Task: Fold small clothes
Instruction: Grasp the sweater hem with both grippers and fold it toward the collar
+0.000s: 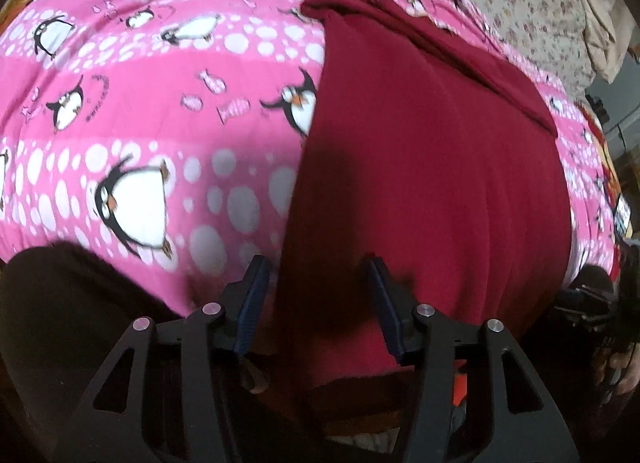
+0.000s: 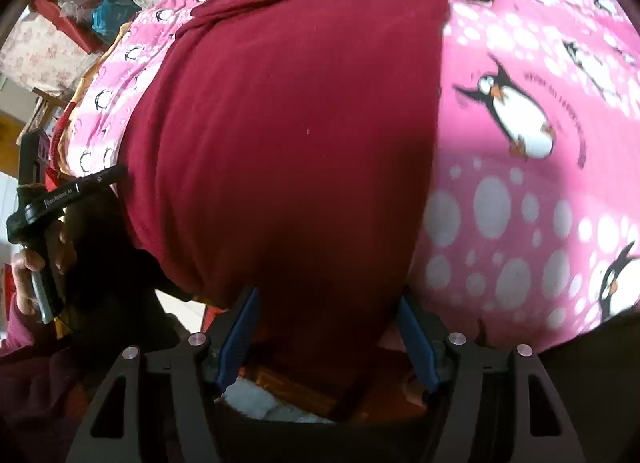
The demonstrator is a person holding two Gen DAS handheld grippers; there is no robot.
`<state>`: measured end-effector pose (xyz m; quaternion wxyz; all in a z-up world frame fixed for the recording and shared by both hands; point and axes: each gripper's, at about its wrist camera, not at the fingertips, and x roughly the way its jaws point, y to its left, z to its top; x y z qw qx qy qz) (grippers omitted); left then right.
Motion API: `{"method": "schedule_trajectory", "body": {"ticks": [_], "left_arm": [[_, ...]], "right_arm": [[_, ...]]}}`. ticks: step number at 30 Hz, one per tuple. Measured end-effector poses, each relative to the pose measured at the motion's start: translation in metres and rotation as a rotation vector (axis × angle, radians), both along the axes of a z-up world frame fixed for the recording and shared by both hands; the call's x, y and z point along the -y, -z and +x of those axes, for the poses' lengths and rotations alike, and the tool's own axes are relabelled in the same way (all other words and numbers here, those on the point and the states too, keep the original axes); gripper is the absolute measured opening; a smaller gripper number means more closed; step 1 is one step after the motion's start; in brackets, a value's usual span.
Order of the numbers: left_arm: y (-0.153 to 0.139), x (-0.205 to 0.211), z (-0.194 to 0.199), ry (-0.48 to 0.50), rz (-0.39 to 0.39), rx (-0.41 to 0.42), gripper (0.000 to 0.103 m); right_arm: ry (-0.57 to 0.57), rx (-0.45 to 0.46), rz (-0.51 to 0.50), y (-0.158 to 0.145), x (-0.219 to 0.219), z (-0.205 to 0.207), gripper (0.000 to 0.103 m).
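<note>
A dark red garment point(image 1: 420, 167) lies spread on a pink penguin blanket point(image 1: 168, 75), a folded band across its far end. My left gripper point(image 1: 316, 275) hangs over its near left corner. The jaws are open; the cloth's left edge runs between the blue pads point(image 1: 258, 279), which do not press it. In the right wrist view the same garment point(image 2: 288, 135) fills the middle. My right gripper point(image 2: 328, 303) is open over its near right part, and cloth lies loose between the fingers point(image 2: 244, 315). A hand holds the left gripper's handle point(image 2: 40, 203) at the left edge.
The pink blanket point(image 2: 520, 203) stretches on to the right of the garment. A floral sheet point(image 1: 528, 3) covers the bed beyond it. A red box with bags point(image 2: 80, 11) stands off the bed at the far left. The right gripper's body point(image 1: 592, 303) shows at the right edge.
</note>
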<state>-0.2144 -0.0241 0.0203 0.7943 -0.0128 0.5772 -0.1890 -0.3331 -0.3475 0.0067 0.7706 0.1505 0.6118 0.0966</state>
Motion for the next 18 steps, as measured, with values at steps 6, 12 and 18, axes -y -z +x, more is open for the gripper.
{"method": "schedule_trajectory", "body": {"ticks": [6,12,18], "left_arm": [[0.014,-0.003,-0.012,-0.012,0.006,-0.069,0.051],[0.024,0.009,-0.019,0.019,0.07,-0.089,0.051],[0.024,0.01,-0.019,0.013,0.067,-0.086,0.051]], "right_arm": [[-0.009,-0.05,0.067,0.013,-0.004,-0.002,0.066],[-0.045,-0.056,0.098,0.02,-0.019,0.003,0.066],[-0.013,-0.066,0.102,0.028,-0.013,0.007,0.064]]}}
